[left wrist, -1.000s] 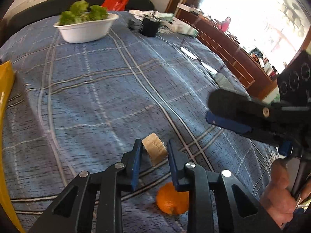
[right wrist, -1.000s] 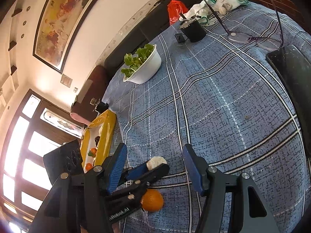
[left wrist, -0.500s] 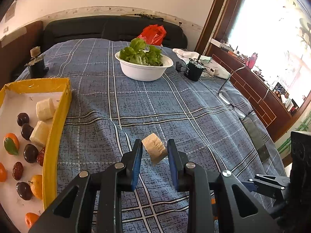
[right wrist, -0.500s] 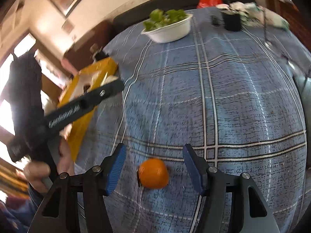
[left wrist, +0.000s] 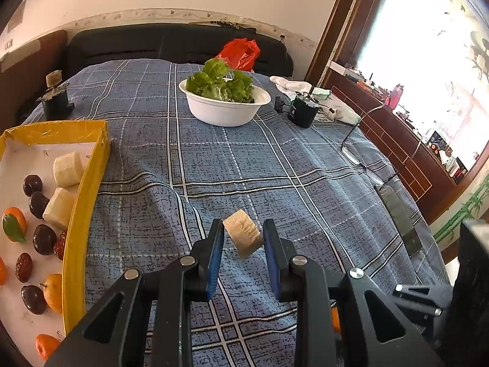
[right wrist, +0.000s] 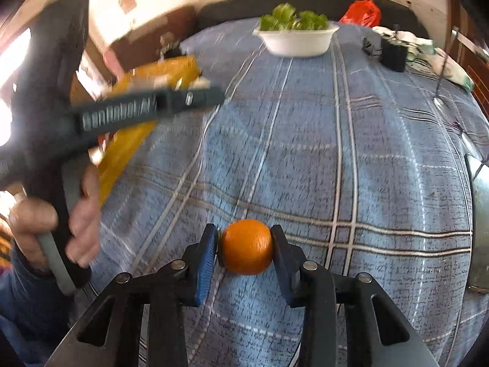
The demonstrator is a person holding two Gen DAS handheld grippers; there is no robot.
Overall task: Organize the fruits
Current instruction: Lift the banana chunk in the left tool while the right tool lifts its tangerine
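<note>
My left gripper is shut on a pale banana chunk and holds it above the blue plaid cloth. A yellow-rimmed tray at the left holds banana chunks, dark plums and small oranges. In the right wrist view my right gripper is shut on an orange low over the cloth. The left gripper crosses that view at the left, blurred, in front of the tray.
A white bowl of lettuce stands at the back of the table. A black cup, white cloth and glasses lie at the back right. A dark phone lies at the right edge. A small black device sits back left.
My right gripper has closed its jaws on the orange. My left gripper has swung left toward the tray with the banana chunk, bringing the tray into its view.
</note>
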